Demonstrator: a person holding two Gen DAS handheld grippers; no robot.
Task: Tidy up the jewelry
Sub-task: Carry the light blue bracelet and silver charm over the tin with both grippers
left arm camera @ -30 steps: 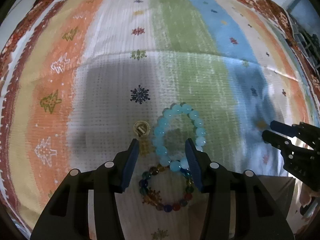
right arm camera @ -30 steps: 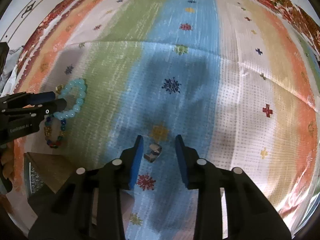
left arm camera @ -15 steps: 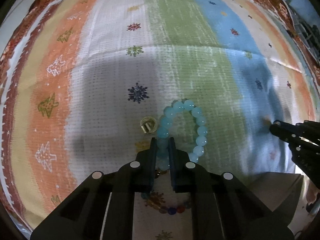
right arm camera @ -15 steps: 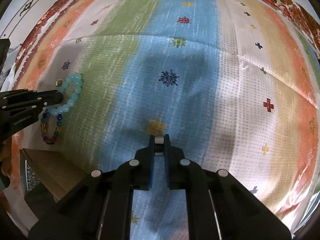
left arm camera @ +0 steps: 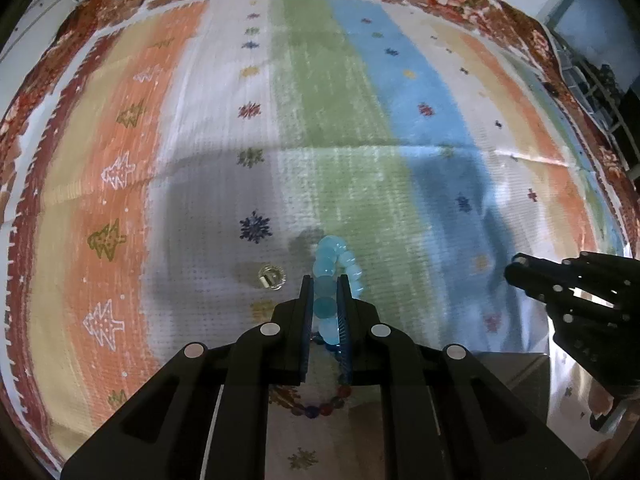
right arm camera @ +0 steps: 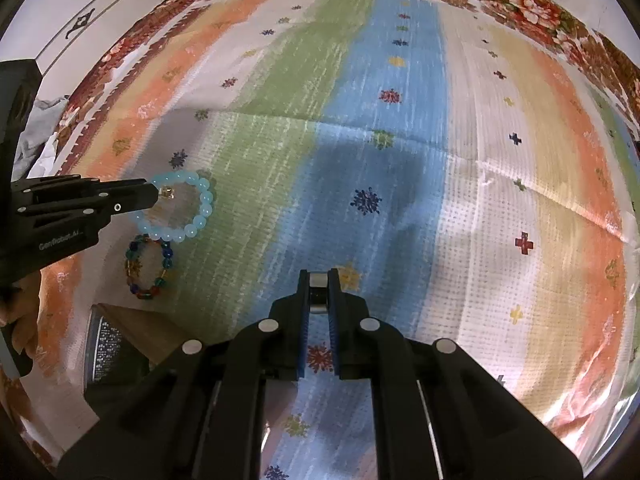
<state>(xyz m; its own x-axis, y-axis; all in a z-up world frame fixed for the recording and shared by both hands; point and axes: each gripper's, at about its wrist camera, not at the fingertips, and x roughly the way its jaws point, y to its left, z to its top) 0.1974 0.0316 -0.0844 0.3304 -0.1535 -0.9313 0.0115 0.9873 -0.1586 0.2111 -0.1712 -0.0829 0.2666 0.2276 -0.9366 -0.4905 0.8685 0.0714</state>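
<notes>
Striped cloth (left arm camera: 340, 128) in orange, white, green and blue bands, stitched with small snowflake and tree motifs, covers the whole work surface; a brown floral border runs along its far edge.

Left tongs (left arm camera: 325, 300): pressed together on the pale blue bead bracelet (left arm camera: 334, 268), several beads caught between the pads. The rest of the loop hangs past the tips, raised off the cloth, with its shadow lying just beyond. Directly beneath the tongs' body lies the multicoloured bead bracelet (left arm camera: 320, 406), flat on the cloth and partly hidden by the fingers. Just to the left of the tips rests a small gold ring (left arm camera: 271, 276), apart from both bracelets. A dark snowflake motif sits a little further out from it.

Right tongs (right arm camera: 319, 294): pinching a small silver ring (right arm camera: 319, 280) edge-on between the pads, held clear of the blue stripe. Near their left side, at the cloth's edge, stands a brown box (right arm camera: 120, 344) with a dark patterned panel; its contents cannot be made out. Beyond the box lies the multicoloured bracelet, then the pale blue one in the left tongs' grip. A hand shows only partly behind each tool at the frame edges.

Further off, a crease crosses the cloth from side to side. Nothing stands between either pair of tongs and the box.
</notes>
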